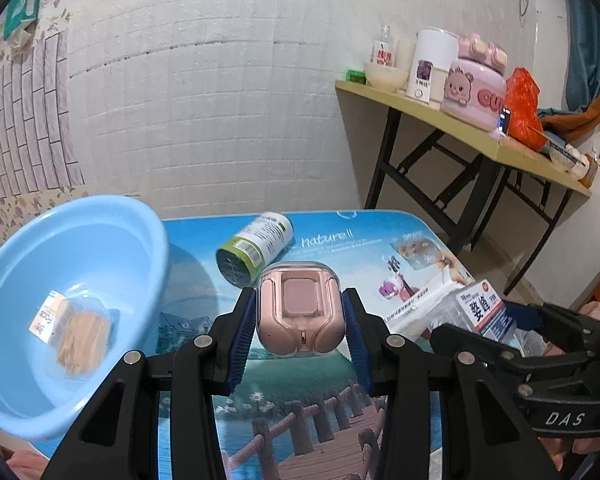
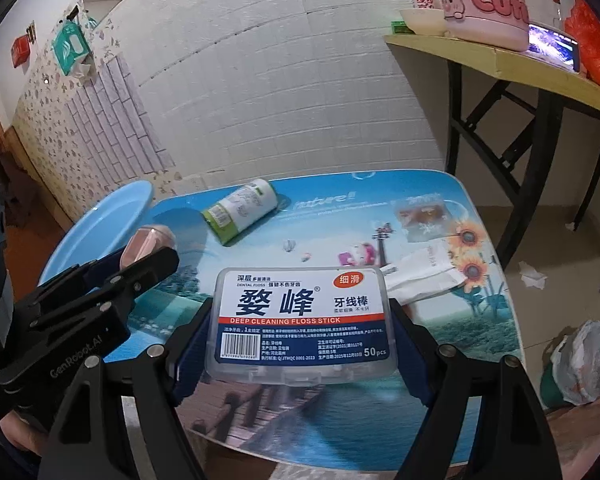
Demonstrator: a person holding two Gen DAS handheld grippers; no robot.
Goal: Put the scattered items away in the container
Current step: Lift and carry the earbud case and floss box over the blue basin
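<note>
The table [image 2: 440,320] with its printed landscape top carries what is left of the clutter, and the blue basin [image 1: 100,236] sits at its left edge as the container. One item already lies in the basin: a small clear packet of toothpicks [image 1: 78,334] resting on the bottom. That looks like the only piece put away so far, so the task seems to be in its early-to-middle part.

Lying on its side near the far middle of the table is a green-and-white roll [image 1: 256,246], untouched and well apart from both claws. A white paper packet [image 2: 428,272] lies flat toward the right side, also not yet picked up.

The right gripper [image 2: 300,344] is clenched on the floss box [image 2: 300,320], holding it by its two short sides above the table. The left gripper [image 1: 300,316] is clenched on a pink earbud case [image 1: 302,308], which sits between the blue pads, close beside the basin.

So two items are in hand and not yet dropped in; the roll and the paper packet remain on the table after that
</note>
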